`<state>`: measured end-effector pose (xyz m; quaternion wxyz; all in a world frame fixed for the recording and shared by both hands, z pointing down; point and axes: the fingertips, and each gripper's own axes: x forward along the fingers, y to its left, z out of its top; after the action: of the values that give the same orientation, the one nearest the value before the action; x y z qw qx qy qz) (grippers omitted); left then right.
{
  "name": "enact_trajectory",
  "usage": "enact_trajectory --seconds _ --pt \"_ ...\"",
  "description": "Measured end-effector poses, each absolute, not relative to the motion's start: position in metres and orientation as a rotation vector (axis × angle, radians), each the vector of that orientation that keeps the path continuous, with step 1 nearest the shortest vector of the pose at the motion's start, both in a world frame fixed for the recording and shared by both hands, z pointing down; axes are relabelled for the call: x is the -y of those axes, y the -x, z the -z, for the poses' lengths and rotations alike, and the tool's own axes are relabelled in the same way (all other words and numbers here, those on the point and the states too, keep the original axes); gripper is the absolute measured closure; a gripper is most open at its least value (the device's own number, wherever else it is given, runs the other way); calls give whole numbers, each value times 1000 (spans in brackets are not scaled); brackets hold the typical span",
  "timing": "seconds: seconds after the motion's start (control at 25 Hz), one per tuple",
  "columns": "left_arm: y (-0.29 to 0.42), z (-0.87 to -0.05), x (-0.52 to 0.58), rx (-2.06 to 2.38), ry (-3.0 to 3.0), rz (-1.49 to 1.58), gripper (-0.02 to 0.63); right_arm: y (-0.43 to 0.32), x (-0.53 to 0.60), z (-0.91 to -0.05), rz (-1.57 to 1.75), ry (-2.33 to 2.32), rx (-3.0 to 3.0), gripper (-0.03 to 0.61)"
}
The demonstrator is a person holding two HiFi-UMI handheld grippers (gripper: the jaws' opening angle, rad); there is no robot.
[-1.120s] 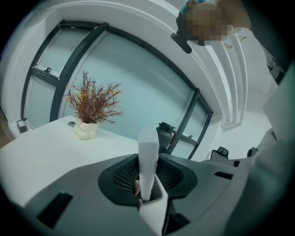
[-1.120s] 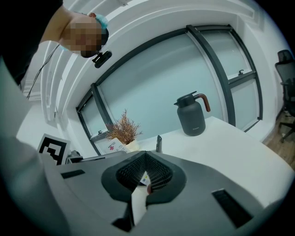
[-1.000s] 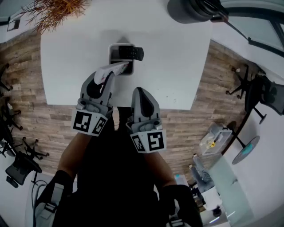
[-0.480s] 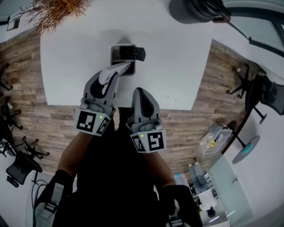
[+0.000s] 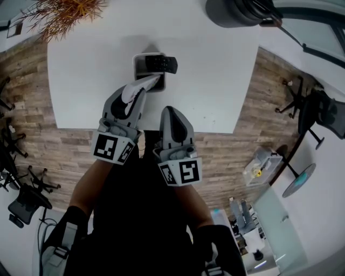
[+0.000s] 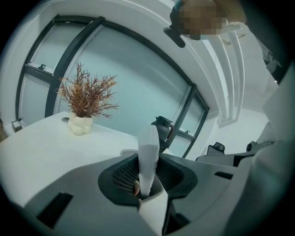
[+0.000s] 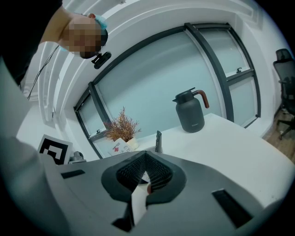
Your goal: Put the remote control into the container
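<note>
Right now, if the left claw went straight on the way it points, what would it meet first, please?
Most likely the container holding the remote control: in the head view the left claw aims at its near wall, tip almost on it. Whether they touch, I cannot tell.

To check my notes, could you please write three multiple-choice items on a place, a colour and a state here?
1. The dried reddish-brown plant stands: A at the white table's far left corner; B at its near edge; C on the floor.
2. The tall insulated jug is: A white; B dark grey; C yellow.
3. The black remote control is: A flat on the table; B on the floor; C in the small grey container, sticking out.
Key: A, head view's upper left; B, right gripper view; C, it overhangs the rim.
</note>
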<state>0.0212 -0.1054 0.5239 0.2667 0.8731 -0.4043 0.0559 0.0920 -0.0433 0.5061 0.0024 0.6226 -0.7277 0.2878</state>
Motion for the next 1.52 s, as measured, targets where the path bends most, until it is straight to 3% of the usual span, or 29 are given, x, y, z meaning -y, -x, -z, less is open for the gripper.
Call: enact_trajectory --seconds 1.52 --pt "-6 -535 101 1186 -2312 -197 494 -93 38 -498 -881 -1932 2330 574"
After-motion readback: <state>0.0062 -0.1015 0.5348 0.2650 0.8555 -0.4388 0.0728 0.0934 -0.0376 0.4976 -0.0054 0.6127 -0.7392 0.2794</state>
